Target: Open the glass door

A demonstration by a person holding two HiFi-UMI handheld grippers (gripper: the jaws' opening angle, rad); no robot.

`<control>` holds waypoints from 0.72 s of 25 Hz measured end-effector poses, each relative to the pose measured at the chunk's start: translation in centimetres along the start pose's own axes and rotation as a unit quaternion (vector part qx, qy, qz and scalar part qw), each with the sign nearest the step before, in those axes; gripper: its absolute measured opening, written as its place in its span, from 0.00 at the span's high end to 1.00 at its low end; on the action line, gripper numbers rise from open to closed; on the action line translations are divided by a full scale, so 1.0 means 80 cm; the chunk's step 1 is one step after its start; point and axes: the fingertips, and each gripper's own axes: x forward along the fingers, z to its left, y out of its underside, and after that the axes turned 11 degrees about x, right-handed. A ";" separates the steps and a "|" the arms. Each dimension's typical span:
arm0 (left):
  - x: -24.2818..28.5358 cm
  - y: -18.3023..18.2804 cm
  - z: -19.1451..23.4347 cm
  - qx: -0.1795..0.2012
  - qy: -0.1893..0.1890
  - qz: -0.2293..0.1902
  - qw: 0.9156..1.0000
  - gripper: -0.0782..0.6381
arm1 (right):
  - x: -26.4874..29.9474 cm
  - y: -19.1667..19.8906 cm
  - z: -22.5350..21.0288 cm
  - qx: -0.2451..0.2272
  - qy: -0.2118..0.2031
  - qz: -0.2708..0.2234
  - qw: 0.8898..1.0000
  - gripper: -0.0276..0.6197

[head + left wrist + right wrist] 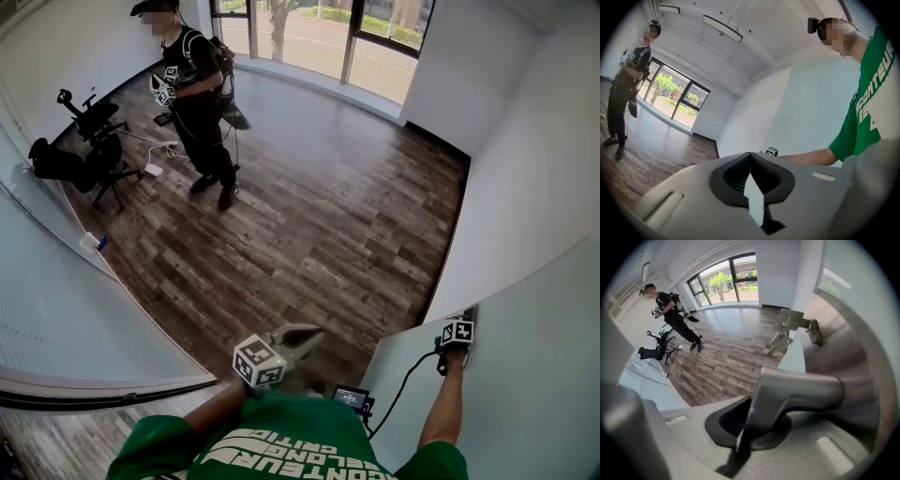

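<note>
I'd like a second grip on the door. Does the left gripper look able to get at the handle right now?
Probably not: the right gripper is shut on the handle, covering the lever's end, and the left gripper is empty, well away from the glass door.

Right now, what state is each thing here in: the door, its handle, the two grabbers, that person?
glass door: swung partly open, floor visible past its edge.
door handle: gripped.
right gripper: shut on the door handle.
left gripper: shut, holding nothing.
person in black: standing across the room.
</note>
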 end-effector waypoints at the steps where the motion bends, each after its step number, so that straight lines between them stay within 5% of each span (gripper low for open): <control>1: 0.002 0.000 0.001 0.000 -0.001 0.000 1.000 0.87 | 0.000 -0.001 -0.007 0.003 0.001 0.000 1.000 0.97; 18: 0.014 -0.003 0.011 0.001 -0.017 -0.009 1.000 0.87 | -0.002 -0.004 -0.082 0.042 0.005 0.000 0.999 0.97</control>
